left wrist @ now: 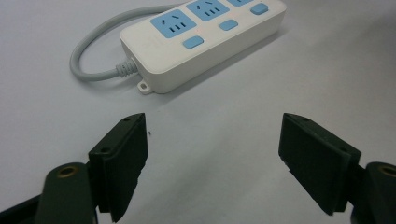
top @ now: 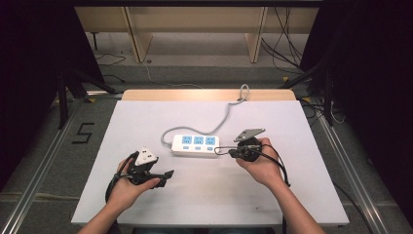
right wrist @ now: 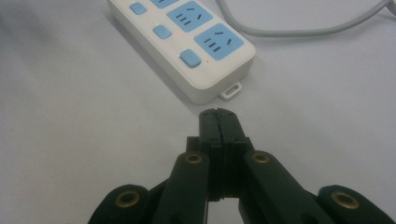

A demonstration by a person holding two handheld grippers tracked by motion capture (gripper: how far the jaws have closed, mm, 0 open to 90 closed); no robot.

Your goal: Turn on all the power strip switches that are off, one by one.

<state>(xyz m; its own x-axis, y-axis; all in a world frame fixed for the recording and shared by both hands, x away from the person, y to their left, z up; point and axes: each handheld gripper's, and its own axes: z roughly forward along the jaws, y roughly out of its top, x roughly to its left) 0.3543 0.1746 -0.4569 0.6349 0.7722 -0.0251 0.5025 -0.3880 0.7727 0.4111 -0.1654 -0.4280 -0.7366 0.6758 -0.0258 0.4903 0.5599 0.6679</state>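
Power strip: a white power strip with three blue sockets and three blue buttons lies flat near the middle of the white table, its long side running left to right in the high view.

Cord: a grey cord leaves the strip's left end, loops just beside it, then runs behind the strip toward the far edge of the table.

Left gripper: the left gripper sits on the near side of the strip and to its left, held in the person's left hand. In the left gripper view its two black jaws stand spread wide with bare table between them, the strip's cord end lying beyond them, apart from both.

Right gripper: the right gripper is held in the person's right hand just off the strip's right end. In the right gripper view its jaws are pressed together with nothing between them, tips aimed at the small mounting tab on the strip's end.

Contact: the tips look just short of the strip, though from the high view I cannot tell whether they touch it.

Buttons: none looks lit, as far as the soft focus allows.
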